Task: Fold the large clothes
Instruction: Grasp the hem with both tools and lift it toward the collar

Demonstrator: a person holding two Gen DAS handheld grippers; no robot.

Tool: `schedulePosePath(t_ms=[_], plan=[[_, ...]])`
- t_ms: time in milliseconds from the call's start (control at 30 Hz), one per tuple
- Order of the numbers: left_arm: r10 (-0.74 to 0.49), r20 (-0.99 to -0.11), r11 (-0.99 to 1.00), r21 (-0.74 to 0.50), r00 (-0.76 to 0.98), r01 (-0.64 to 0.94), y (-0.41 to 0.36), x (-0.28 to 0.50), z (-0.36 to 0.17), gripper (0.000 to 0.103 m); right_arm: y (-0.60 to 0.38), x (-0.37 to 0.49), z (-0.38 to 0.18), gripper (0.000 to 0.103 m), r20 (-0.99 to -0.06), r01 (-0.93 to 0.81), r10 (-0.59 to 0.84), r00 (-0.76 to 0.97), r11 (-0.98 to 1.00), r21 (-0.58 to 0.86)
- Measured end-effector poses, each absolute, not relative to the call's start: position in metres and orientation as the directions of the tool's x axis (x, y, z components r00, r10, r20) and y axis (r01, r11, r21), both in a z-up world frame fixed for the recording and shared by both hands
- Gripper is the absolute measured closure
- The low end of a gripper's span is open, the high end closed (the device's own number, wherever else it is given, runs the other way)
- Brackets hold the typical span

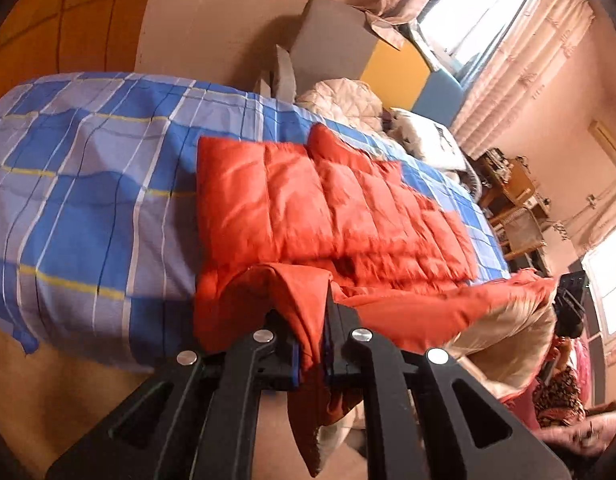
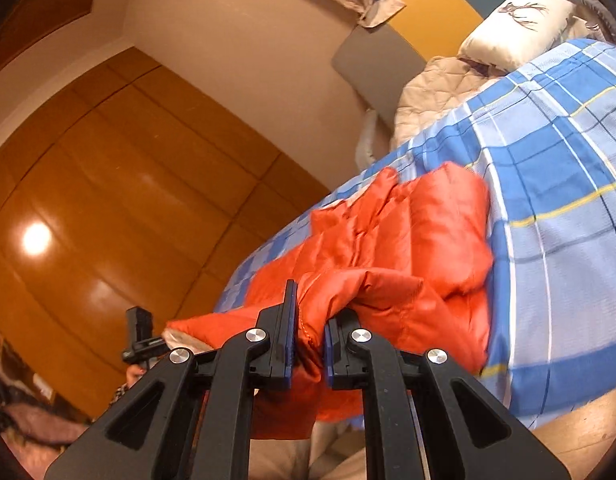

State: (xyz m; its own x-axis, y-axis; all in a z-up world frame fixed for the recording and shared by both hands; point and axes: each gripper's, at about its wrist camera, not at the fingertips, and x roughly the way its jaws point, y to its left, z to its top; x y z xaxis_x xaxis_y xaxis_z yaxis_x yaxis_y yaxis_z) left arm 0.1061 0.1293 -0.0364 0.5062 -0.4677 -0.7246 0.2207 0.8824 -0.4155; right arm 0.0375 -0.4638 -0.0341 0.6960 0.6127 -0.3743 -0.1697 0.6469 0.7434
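An orange quilted puffer jacket (image 1: pixel 308 204) lies on a bed with a blue checked sheet (image 1: pixel 79 184). Its near edge is lifted off the bed and shows a beige lining (image 1: pixel 508 340). My left gripper (image 1: pixel 312 320) is shut on a bunch of the orange fabric at that lifted edge. In the right wrist view the jacket (image 2: pixel 420 232) lies on the same sheet (image 2: pixel 568 184), and my right gripper (image 2: pixel 310 320) is shut on the orange fabric at the near edge. The other gripper shows at the left of the right wrist view (image 2: pixel 141 340), by the lifted edge.
A white pillow (image 2: pixel 520 28) and a beige quilt (image 2: pixel 436 92) lie at the head of the bed, by a grey, yellow and blue headboard (image 1: pixel 396 68). Wooden wardrobe doors (image 2: pixel 107 200) stand beside the bed. Curtained windows (image 1: pixel 476 12) and a cluttered desk (image 1: pixel 508 184) are beyond.
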Motion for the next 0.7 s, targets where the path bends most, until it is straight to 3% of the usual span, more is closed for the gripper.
schedulePosePath(t_ms=[267,700], plan=[[-0.406,-0.756,0.913,-0.36,0.514,0.192,0.114,0.155,-0.044,0.094,-0.471,0.092,-0.054,0.092,-0.462,-0.052,0.555,0.692,0.677,0.735],[-0.391,-0.766,0.895,-0.446,0.511,0.016,0.116,0.213,-0.079,0.094,-0.466,0.163,-0.079,0.092,-0.577,0.113,0.443,0.687,0.718,0.687]])
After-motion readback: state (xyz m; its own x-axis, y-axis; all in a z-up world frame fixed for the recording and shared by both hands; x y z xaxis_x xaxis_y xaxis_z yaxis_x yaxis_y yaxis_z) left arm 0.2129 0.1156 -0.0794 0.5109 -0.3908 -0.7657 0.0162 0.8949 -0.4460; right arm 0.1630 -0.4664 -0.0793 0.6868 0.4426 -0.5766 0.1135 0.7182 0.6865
